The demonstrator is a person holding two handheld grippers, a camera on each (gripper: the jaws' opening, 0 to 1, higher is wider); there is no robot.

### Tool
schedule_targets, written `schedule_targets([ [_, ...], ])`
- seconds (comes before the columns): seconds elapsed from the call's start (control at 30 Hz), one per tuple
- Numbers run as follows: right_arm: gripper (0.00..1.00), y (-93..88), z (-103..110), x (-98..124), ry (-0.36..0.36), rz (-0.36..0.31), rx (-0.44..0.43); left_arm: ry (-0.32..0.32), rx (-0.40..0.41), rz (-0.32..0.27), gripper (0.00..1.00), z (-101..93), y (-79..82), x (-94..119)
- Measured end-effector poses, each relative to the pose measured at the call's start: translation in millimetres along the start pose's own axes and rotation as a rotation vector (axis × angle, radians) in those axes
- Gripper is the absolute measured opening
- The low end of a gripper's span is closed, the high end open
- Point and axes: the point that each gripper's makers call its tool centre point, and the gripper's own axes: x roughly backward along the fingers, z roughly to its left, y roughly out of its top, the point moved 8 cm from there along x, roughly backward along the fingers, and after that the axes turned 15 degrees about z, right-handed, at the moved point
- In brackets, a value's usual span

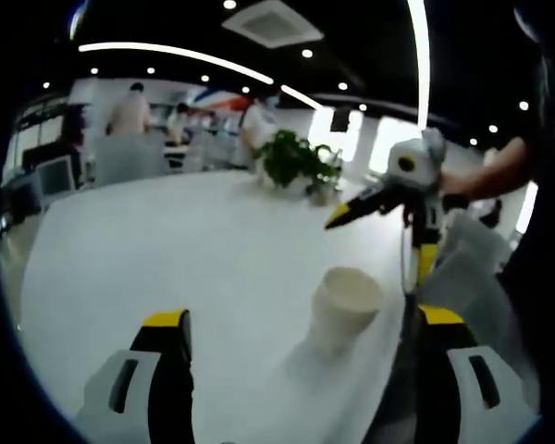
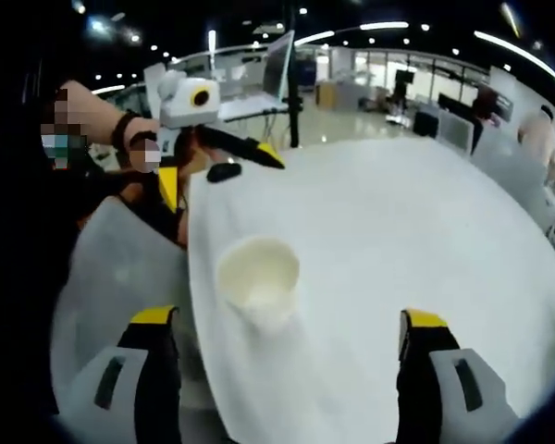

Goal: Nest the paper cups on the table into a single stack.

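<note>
Near one edge of the big white table (image 1: 166, 250) stands a white paper cup (image 1: 344, 310), upright with its open mouth facing up. Looking along the left gripper (image 1: 301, 347), its two jaws with yellow tips are spread wide apart and hold nothing; the cup sits on the table ahead of them, closer to the right-hand jaw but not touching it. Beyond the cup, over the same edge, the right gripper (image 1: 337, 216) is held up in the air by a person's hand (image 1: 458, 185). Its yellow tip points out over the table, and from this side I cannot tell how far its jaws are open. Looking along the right gripper (image 2: 287, 333), its jaws are also spread wide with nothing between them. The cup (image 2: 257, 277) stands ahead of them, nearer the left-hand jaw, close to the table's edge (image 2: 192, 305). I can see down into the cup, and it looks white inside. I cannot tell if it is one cup or a few pushed together. Farther along that edge the left gripper (image 2: 259, 155) is held up by a hand (image 2: 139, 134) wearing a dark strap. At the far edge of the table sits a green plant (image 1: 296, 159). People (image 1: 129, 111) stand far behind it under bright ceiling lights (image 1: 166, 51).
</note>
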Motion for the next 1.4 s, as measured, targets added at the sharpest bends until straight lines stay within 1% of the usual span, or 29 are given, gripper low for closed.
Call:
schedule_targets([
  [0.1,0.96,-4.9,1,-6,0.012,0.003,-0.008,-0.009,-0.009,0.017,0.98,-1.1,-2.0,-6],
  [0.17,0.96,-7.4,2,-11,0.02,-0.001,-0.012,-0.021,-0.006,0.006,0.98,-2.4,-1.2,-9],
  [0.27,0.95,-10.2,5,-17,0.017,-0.016,0.003,-0.029,-0.013,0.024,0.98,-1.9,-4.1,-15],
  [0.37,0.94,-13.4,6,-22,0.018,-0.015,0.017,-0.039,-0.018,0.033,0.98,-1.6,-6.1,-21],
  [0.47,0.89,-16.5,7,-25,0.021,-0.016,0.041,-0.061,-0.007,0.02,0.98,-2.4,-6.1,-26],
  [0.57,0.85,-17.6,4,-27,0.016,-0.029,0.047,-0.055,-0.019,0.039,0.98,-3.1,-8.6,-32],
  [0.63,0.85,-17.8,3,-29,0.026,-0.034,0.028,-0.056,-0.025,0.052,0.97,-3.1,-12.2,-35],
  [0.7,0.84,-17.6,2,-31,0.028,-0.036,0.023,-0.068,-0.008,0.056,0.98,-4.9,-13.4,-38],
  [0.83,0.79,-17.0,2,-35,0.044,-0.039,0.028,-0.088,-0.01,0.073,0.97,-11.4,-16.8,-48],
  [0.93,0.77,-16.9,3,-39,0.054,-0.04,0.032,-0.1,-0.013,0.074,0.95,-14.1,-17.6,-53],
  [1.03,0.72,-18.1,4,-42,0.071,-0.042,0.049,-0.108,-0.016,0.081,0.93,-15.1,-18.2,-58],
  [1.1,0.71,-19.1,4,-44,0.081,-0.035,0.049,-0.113,-0.035,0.099,0.91,-14.4,-20.6,-63],
  [1.23,0.68,-19.3,5,-45,0.09,-0.039,0.054,-0.131,-0.055,0.104,0.85,-16.5,-17.5,-66],
  [1.4,0.62,-17.6,6,-46,0.101,-0.038,0.078,-0.139,-0.059,0.1,0.81,-14.0,-14.1,-72],
])
